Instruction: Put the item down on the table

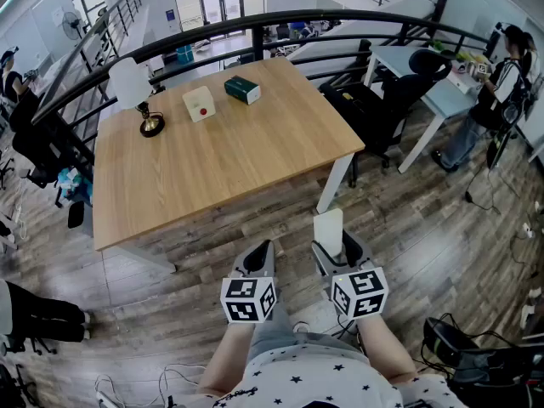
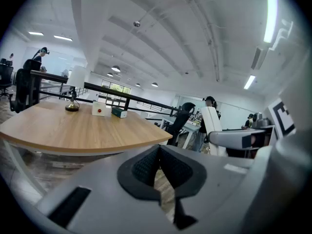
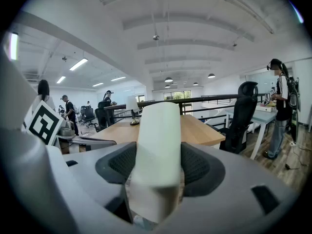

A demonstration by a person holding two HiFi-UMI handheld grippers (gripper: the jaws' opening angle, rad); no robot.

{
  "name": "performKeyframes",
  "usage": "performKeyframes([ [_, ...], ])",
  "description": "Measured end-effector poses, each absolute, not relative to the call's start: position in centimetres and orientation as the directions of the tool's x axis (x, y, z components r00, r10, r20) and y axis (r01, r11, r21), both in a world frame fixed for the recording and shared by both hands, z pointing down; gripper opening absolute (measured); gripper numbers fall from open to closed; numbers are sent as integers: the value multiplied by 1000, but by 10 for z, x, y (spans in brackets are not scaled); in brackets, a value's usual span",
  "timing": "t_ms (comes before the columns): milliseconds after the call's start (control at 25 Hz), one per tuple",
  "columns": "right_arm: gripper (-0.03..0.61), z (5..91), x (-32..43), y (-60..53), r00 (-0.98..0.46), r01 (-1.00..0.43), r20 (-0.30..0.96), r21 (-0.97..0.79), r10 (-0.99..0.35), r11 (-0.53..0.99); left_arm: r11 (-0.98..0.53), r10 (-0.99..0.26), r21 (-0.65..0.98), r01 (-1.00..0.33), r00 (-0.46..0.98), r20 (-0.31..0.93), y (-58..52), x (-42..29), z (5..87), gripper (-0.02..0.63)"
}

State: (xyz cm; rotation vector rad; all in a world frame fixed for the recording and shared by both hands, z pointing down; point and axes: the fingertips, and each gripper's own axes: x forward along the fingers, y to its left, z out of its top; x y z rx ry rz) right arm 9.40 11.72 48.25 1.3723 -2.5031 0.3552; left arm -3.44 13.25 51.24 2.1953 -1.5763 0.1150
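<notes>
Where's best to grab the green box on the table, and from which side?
Probably from above, jaws across its two long sides near the middle: the green box lies flat and is narrower that way, and the white box beside it stands apart, leaving room.

A lamp [image 1: 138, 92], a white box [image 1: 200, 104] and a green box [image 1: 242, 89] are crowding the bench's [image 1: 238, 172] far edge; its middle and near side are lying bare.
</notes>
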Motion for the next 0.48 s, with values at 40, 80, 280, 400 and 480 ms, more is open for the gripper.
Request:
performKeyframes([
  [40,281,483,100,129,-518,-848,344,-89,-783,522,-256,-883,302,-918,349,313,146,-28,513,12],
  [80,281,483,104,140,-519,-848,344,-92,-782,522,-253,-883,308,-917,349,314,160,-22,514,12],
  [280,281,476,107,178,-535,-838,340,-100,-773,536,-241,-874,324,-915,349,337,207,-14,517,12],
  [400,281,468,108,188,-542,-835,320,-99,-777,541,-245,-876,315,-917,349,334,221,-12,513,12],
  [480,281,464,108,195,-546,-832,305,-90,-780,547,-244,-882,303,-921,341,324,229,-14,509,12],
])
